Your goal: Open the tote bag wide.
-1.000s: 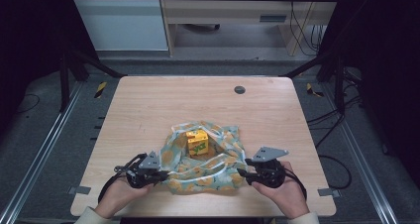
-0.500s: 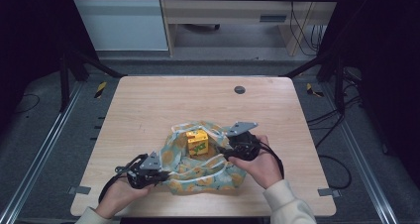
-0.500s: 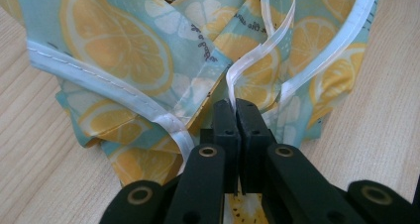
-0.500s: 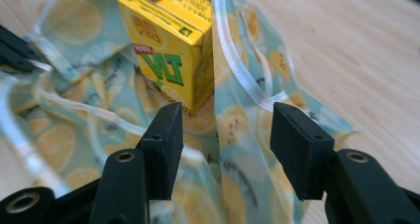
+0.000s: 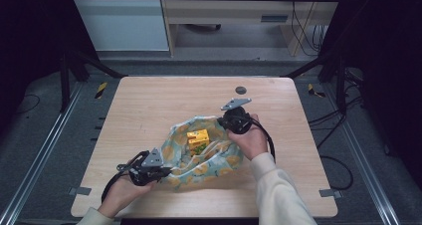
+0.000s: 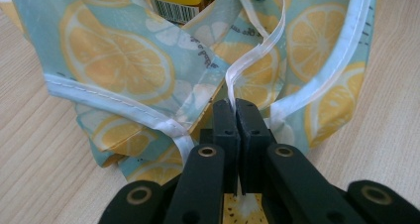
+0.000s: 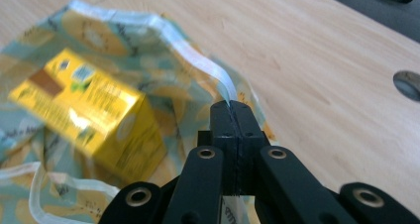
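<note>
The right gripper (image 5: 230, 121) had swung to the far rim of the lemon-print cloth bag (image 5: 226, 161) and its jaws had just clamped that white hem; the left gripper (image 5: 160, 171) clenched the near drawstring. Opposed pulling risked tipping the yellow carton (image 5: 198, 141).

Bag (image 5: 199, 158): thin matt cloth, lemon print, white stitched hem. Carton (image 5: 198, 139) at bag's 12 o'clock: glossy yellow card. Table (image 5: 149, 105): smooth pale wood-grain. Grippers: matt black plastic.

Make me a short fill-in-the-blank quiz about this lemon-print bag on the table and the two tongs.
1. The bag is printed with slices of ____.
2. The box inside the bag is mostly ____.
3. The left tongs are shut on a white ____ of the bag.
4. The right tongs grip the bag's ____ edge.

Missing words: lemon; yellow; strap; white
</note>
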Demonstrator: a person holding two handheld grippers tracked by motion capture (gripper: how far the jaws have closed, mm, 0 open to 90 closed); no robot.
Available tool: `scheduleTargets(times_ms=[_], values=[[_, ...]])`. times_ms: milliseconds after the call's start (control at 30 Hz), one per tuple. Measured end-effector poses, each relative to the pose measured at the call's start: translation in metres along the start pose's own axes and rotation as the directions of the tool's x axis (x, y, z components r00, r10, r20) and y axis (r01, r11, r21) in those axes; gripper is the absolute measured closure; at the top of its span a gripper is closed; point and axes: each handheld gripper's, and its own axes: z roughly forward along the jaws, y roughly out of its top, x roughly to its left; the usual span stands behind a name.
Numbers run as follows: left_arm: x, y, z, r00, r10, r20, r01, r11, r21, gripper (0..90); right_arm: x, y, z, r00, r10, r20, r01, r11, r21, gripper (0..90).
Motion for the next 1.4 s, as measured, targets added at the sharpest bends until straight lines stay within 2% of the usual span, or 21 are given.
scheduleTargets(times_ms=[133,167,267,367,467,567,600,633,667,700,767,800,833,967,1000,1067,1167,1200,1300,1333,1400], values=[[0.002,-0.003,0.004,1.0000,0.000,0.006,0.000,0.9994,0.035,88.3,-0.007,0.000,0.013,0.9998,0.018,0.006,-0.018,0.999,0.029,90.0],[0.003,-0.006,0.006,0.9999,-0.004,0.012,0.003,0.9987,0.051,88.3,-0.012,-0.005,0.024,0.9995,0.030,0.005,-0.031,0.998,0.058,90.0],[0.004,-0.008,0.008,0.9998,-0.010,0.015,0.009,0.9983,0.058,88.3,-0.016,-0.011,0.032,0.9989,0.046,0.006,-0.046,0.996,0.079,90.0],[0.005,-0.009,0.010,0.9998,-0.010,0.018,0.009,0.9979,0.065,88.1,-0.020,-0.022,0.044,0.9949,0.101,-0.008,-0.100,0.989,0.114,89.8],[0.004,-0.009,0.012,0.9997,-0.009,0.024,0.007,0.9976,0.070,87.8,-0.021,-0.025,0.046,0.9948,0.101,-0.008,-0.100,0.987,0.128,87.8],[0.003,-0.010,0.011,0.9998,-0.004,0.019,0.003,0.9979,0.065,87.1,-0.022,-0.022,0.039,0.9947,0.103,-0.002,-0.102,0.989,0.103,79.0],[0.003,-0.010,0.011,0.9998,-0.004,0.019,0.003,0.9979,0.065,86.6,-0.022,-0.022,0.039,0.9947,0.103,-0.002,-0.102,0.989,0.103,79.0],[0.003,-0.010,0.011,0.9998,-0.002,0.018,0.001,0.9982,0.060,85.2,-0.021,-0.019,0.032,0.9940,0.108,0.018,-0.109,0.991,0.080,65.1],[0.003,-0.010,0.010,0.9999,-0.004,0.016,0.003,0.9987,0.052,85.2,-0.021,-0.019,0.032,0.9940,0.108,0.018,-0.109,0.991,0.080,65.1],[0.003,-0.010,0.008,0.9998,-0.010,0.014,0.009,0.9994,0.034,83.6,-0.021,-0.016,0.025,0.9943,0.103,0.027,-0.105,0.992,0.072,57.1],[0.003,-0.011,0.007,0.9999,-0.012,0.011,0.012,0.9997,0.023,83.0,-0.019,-0.014,0.021,0.9938,0.107,0.031,-0.109,0.992,0.062,54.1],[0.003,-0.011,0.005,0.9999,-0.012,0.006,0.012,0.9999,0.011,81.8,-0.017,-0.012,0.010,0.9946,0.095,0.042,-0.097,0.995,0.034,47.1],[0.002,-0.011,0.004,0.9999,-0.013,0.001,0.013,0.9999,0.006,81.0,-0.016,-0.011,0.007,0.9943,0.096,0.046,-0.098,0.995,0.028,44.5],[0.001,-0.011,0.001,0.9996,-0.015,-0.024,0.014,0.9998,-0.015,75.1,-0.015,-0.010,-0.007,0.9935,0.102,0.051,-0.102,0.995,0.003,38.4],[0.000,-0.011,0.000,0.9988,-0.015,-0.047,0.013,0.9993,-0.035,63.5,-0.012,-0.011,-0.018,0.9933,0.103,0.052,-0.103,0.995,-0.007,34.0],[0.000,-0.011,-0.001,0.9983,-0.019,-0.056,0.017,0.9988,-0.046,54.2,-0.007,-0.015,-0.030,0.9934,0.100,0.055,-0.100,0.995,-0.020,30.1],[-0.001,-0.008,-0.005,0.9978,-0.011,-0.066,0.006,0.9969,-0.078,46.2,0.000,-0.027,-0.048,0.9932,0.105,0.050,-0.103,0.994,-0.042,26.7],[-0.001,-0.007,-0.007,0.9973,-0.016,-0.071,0.009,0.9959,-0.090,46.2,0.000,-0.027,-0.048,0.9932,0.105,0.050,-0.103,0.994,-0.042,26.7],[0.002,-0.002,-0.015,0.9954,-0.021,-0.093,0.010,0.9934,-0.114,33.6,0.008,-0.045,-0.072,0.9928,0.104,0.060,-0.100,0.993,-0.066,23.3],[0.003,0.000,-0.020,0.9946,-0.034,-0.098,0.022,0.9914,-0.129,33.6,0.008,-0.045,-0.072,0.9928,0.104,0.060,-0.100,0.993,-0.066,23.3],[0.006,0.004,-0.029,0.9944,-0.050,-0.093,0.033,0.9845,-0.172,30.4,0.015,-0.058,-0.088,0.9912,0.119,0.060,-0.113,0.989,-0.096,22.0]])
